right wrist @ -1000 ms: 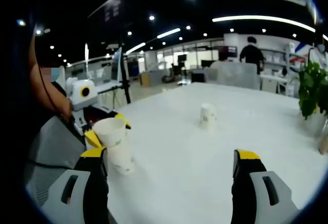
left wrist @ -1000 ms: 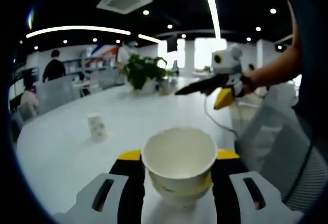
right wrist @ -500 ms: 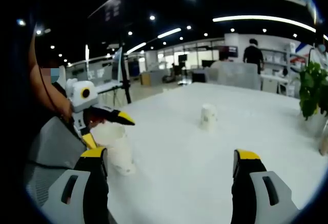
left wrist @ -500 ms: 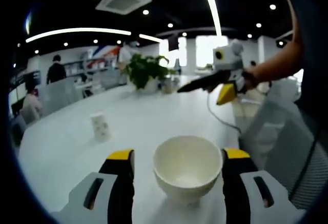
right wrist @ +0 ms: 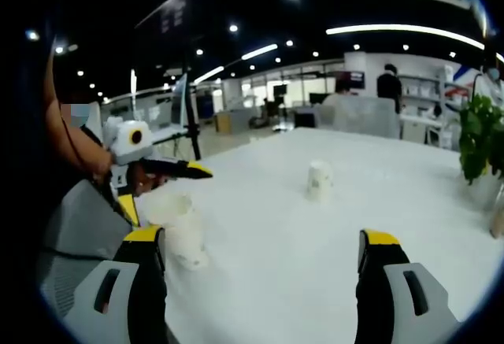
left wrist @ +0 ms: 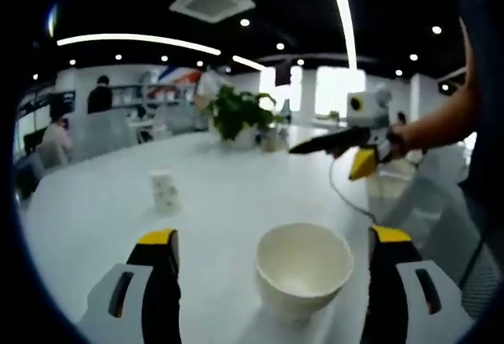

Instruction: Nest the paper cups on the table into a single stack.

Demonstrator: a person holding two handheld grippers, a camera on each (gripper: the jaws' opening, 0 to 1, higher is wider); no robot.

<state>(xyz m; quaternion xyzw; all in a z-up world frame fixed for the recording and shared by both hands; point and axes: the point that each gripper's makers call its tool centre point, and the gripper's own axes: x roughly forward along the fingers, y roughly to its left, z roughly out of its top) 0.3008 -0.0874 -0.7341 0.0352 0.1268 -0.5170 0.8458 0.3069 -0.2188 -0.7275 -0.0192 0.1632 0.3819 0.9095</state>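
Left gripper view: left hand-held gripper (left wrist: 273, 242) at 6 o'clock, jaws spread wide, gripping nothing. Stacked paper cups (left wrist: 304, 271) stand upright on the white counter (left wrist: 213, 202) between the jaws w/ a gap each side — mouth up, not touched. Lone paper cup (left wrist: 164, 191) further off at 10 o'clock, upright on the counter, well apart from the stack. Right hand-held gripper (left wrist: 331, 141) at 2 o'clock, held by a hand (left wrist: 398, 141), raised above the counter; how far open, can't tell from here. Potted plant (left wrist: 240, 114) far back at 12 o'clock.

Right gripper view: right gripper's own jaws (right wrist: 264, 249) rise at 6 o'clock, wide apart, nothing held. Stack (right wrist: 178, 229) just beside the left jaw at 8 o'clock, standing on the counter edge. Left gripper (right wrist: 194, 171) hovers just above/behind the stack, not touching it. Lone cup (right wrist: 318, 180) at 12 o'clock mid-counter. Plant leaves (right wrist: 480, 135) at 3 o'clock. Ppl in the office background — blurred.
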